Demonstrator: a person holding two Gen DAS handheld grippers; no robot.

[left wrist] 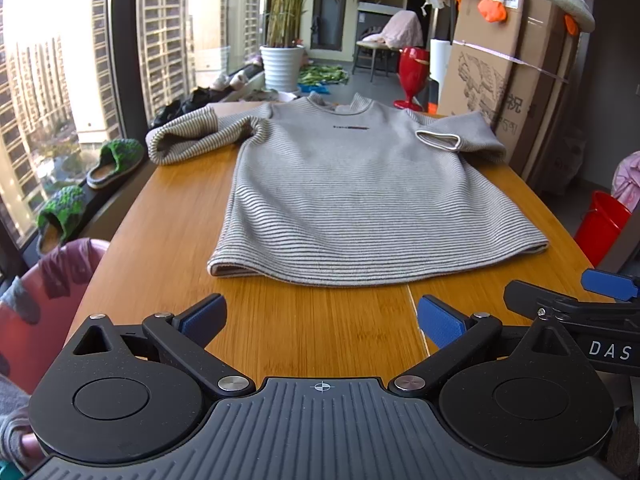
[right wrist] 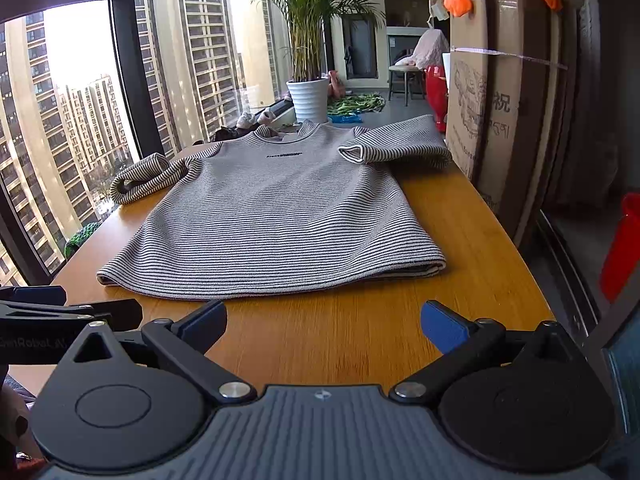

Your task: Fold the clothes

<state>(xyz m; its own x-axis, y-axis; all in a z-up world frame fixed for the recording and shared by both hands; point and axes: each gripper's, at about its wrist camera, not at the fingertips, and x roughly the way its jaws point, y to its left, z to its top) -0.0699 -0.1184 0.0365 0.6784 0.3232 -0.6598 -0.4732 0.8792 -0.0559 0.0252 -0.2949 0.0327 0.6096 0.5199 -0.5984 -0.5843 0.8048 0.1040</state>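
A grey striped short-sleeved shirt lies flat, front up, on the wooden table, collar at the far end and hem towards me. Its left sleeve lies spread out; its right sleeve is folded in a little. My left gripper is open and empty, above the table just short of the hem. My right gripper is open and empty too, near the hem of the shirt. The right gripper also shows at the right edge of the left wrist view.
Tall cardboard boxes stand along the table's right side. A window sill on the left holds green slippers. A red bucket sits on the floor at the right. A potted palm stands beyond the table's far end.
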